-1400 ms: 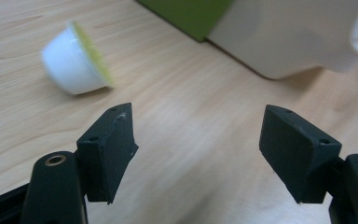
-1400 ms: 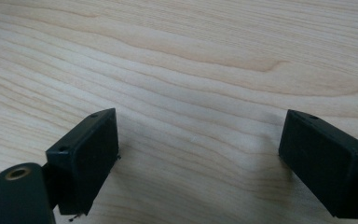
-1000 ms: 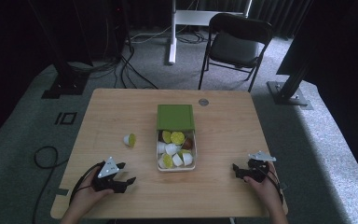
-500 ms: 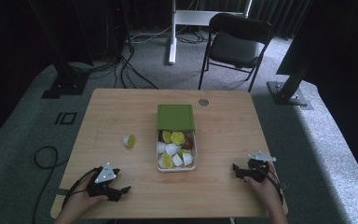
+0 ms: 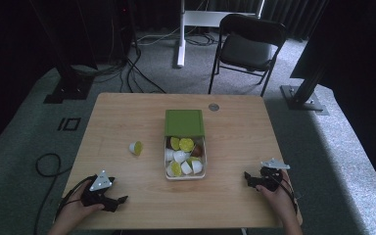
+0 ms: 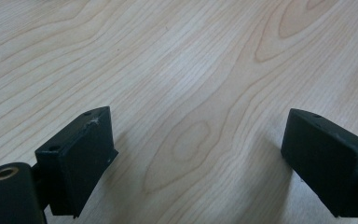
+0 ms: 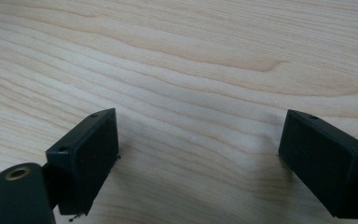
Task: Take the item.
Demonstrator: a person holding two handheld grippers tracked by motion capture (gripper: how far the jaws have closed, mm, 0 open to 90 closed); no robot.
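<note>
Lying on its side on the tabletop (image 5: 127, 122), the lone capsule (image 5: 136, 148) sits just left of the box (image 5: 185, 174), at about nine o'clock from it and apart from its wall. The box holds a heap of white, yellow-green and brown capsules; its green lid (image 5: 184, 122) stands hinged back at twelve o'clock.

My left gripper (image 5: 111, 201) sits at roughly seven o'clock from the stray capsule, well apart from it, near the table's near edge. Its jaws have just been opening and now stand wide, bare wood between them in the left gripper view (image 6: 196, 140). My right gripper (image 5: 252, 178) rests at four o'clock from the box, jaws likewise spread wide with nothing held (image 7: 196, 140).

Reading the step: I judge this as a pause between picks, with one capsule not yet in the box. Next move, as I see it: carry the left gripper up toward one o'clock, straddle the capsule across its narrow body, close gently since it may roll, then lift it over the box wall.
</note>
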